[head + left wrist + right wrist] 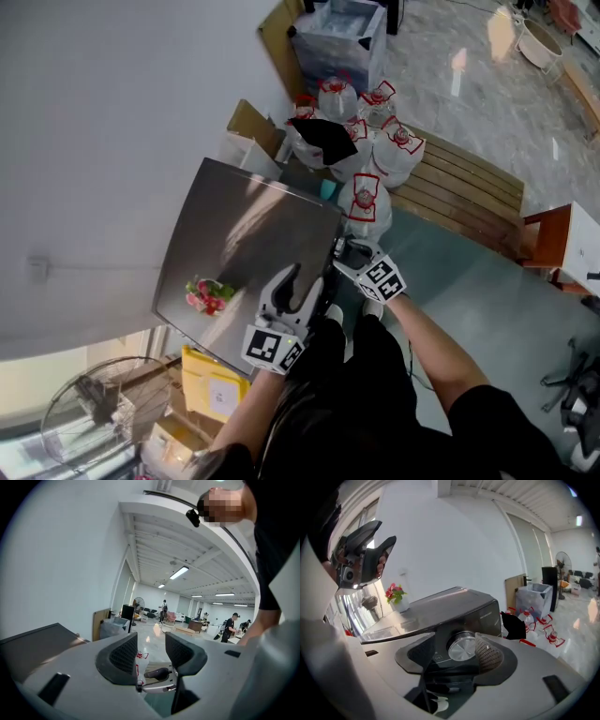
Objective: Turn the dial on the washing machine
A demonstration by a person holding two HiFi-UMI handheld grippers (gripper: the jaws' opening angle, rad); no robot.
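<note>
A white wall [112,112] borders a glossy marble floor [469,84]; a slatted wooden bench [469,187] stands nearby under ceiling strip lights [179,573].

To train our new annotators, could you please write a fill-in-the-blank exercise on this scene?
1. The right gripper has the ___ between its open jaws.
2. The left gripper, jaws apart, holds ___.
3. The flowers stand on top of the ___.
Missing: dial; nothing; washer.

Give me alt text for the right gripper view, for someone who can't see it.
The right gripper, jaws open, straddles the silver dial on a dark washing machine, not yet clamped. A pot of pink flowers stands on top.
</note>
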